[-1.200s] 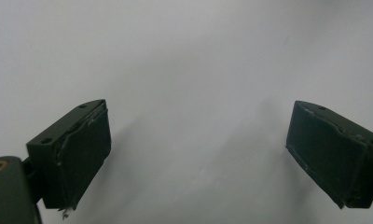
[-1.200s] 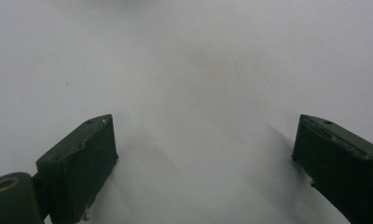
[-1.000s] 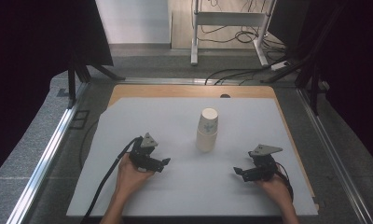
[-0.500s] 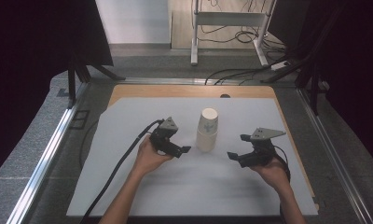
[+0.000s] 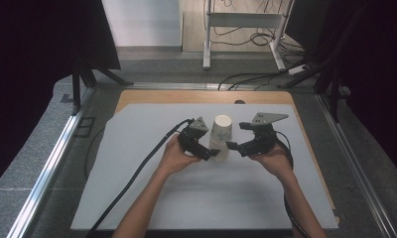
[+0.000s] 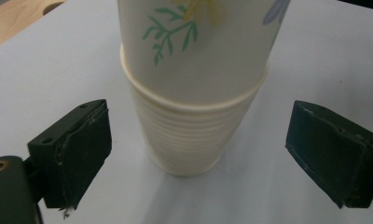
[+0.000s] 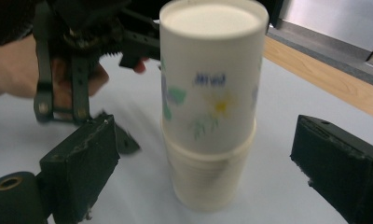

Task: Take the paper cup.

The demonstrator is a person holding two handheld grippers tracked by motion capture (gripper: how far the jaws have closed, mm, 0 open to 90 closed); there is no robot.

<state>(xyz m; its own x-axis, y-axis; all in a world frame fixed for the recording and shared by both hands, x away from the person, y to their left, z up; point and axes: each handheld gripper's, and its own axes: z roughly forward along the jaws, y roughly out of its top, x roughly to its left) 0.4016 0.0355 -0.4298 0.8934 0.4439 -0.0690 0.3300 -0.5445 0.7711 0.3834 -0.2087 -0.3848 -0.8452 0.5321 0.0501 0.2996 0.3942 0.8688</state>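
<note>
On the white board [image 5: 137, 198], a stack of cups [image 5: 220, 138] is standing upside down, near the middle. The top cup [image 7: 211, 79] has flowers on it and is sitting over the plain rims of the others. The stack's long way is going straight up.

Left of the stack, the left gripper [image 5: 212, 153] is hanging low by the bottom rims. Its jaws are spread wide, and in the left gripper view the stack [image 6: 194, 93] is standing between the two pads, touching neither one. Right of the stack, the right gripper [image 5: 232, 146] is pointing in at it from the other side. Its jaws are spread wide too, with the stack straight ahead of them and gaps on both sides.

Both grippers are close to the stack, and neither is pinching anything. The left one looks a bit nearer. I think the low hand is getting ready to hold the bottom cups, so the other can lift the top cup straight up.
</note>
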